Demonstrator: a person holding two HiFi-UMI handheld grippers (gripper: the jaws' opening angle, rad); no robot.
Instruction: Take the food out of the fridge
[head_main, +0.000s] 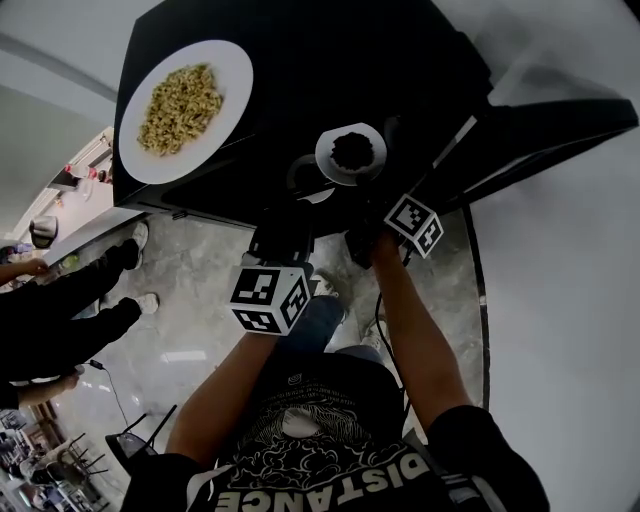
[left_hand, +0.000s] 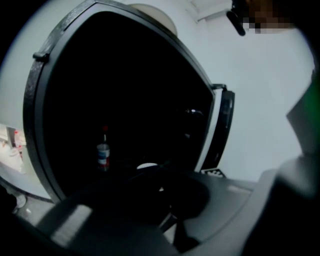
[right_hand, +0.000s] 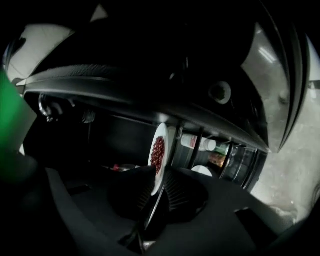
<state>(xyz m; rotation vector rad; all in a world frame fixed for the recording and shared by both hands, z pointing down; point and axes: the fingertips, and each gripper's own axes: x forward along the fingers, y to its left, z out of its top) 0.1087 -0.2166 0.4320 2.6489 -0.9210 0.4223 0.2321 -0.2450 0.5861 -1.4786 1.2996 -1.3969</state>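
Observation:
A small white plate of dark red beans (right_hand: 158, 154) stands edge-on between the jaws of my right gripper (right_hand: 159, 180), whose pads press on its rim. In the head view this plate (head_main: 351, 152) hangs at the front edge of the black fridge (head_main: 330, 60), with the right gripper (head_main: 358, 205) just below it. A large white plate of noodles (head_main: 185, 108) rests on the fridge top. My left gripper (head_main: 285, 228) is beside the right one and faces the dark fridge interior. Its jaws (left_hand: 162, 187) are too dark to read.
The fridge door (head_main: 560, 120) stands open at the right, and its shelves hold a white container (right_hand: 197, 142). A small bottle (left_hand: 103, 154) stands deep inside the fridge. A bystander's legs (head_main: 90, 290) are on the marble floor at the left.

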